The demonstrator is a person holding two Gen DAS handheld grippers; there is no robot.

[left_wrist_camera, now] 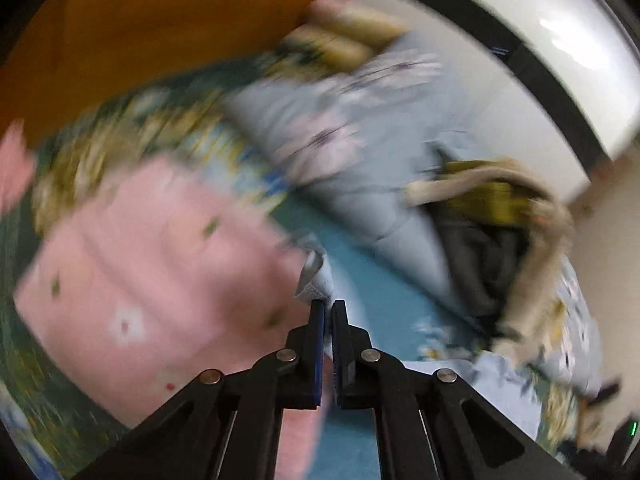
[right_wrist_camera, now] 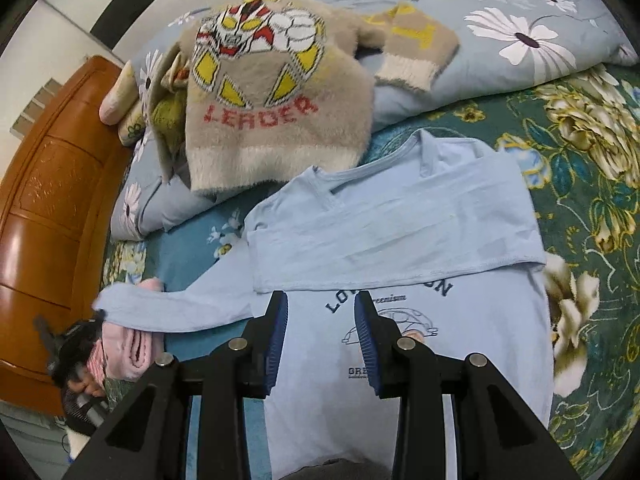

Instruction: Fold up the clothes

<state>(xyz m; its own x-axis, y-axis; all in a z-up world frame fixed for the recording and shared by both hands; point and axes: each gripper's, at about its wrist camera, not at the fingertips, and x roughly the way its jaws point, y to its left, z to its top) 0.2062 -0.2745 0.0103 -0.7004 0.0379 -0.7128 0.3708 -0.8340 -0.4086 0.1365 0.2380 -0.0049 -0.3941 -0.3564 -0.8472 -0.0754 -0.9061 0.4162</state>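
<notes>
The left gripper (left_wrist_camera: 328,306) has its jaws pressed almost together on a pale blue cuff (left_wrist_camera: 316,276), seemingly the end of the shirt's outstretched sleeve (right_wrist_camera: 172,312); the view is badly smeared. The right gripper (right_wrist_camera: 320,308) hovers with jaws spread and empty, just over the chest print of the light blue shirt (right_wrist_camera: 400,380). That shirt lies flat on the bed (right_wrist_camera: 592,208), one sleeve already laid across the chest, the other stretching out to the side. It looks thin, soft and light, likely to drape and wrinkle, so hemmed edges and cuffs give the surest hold. Further out: one fuzzy beige sweater (right_wrist_camera: 264,112) heaped on the blue floral quilt (right_wrist_camera: 520,36), and one pink folded garment (left_wrist_camera: 152,272) beside the shirt. That makes three garments on show, two grippers.
</notes>
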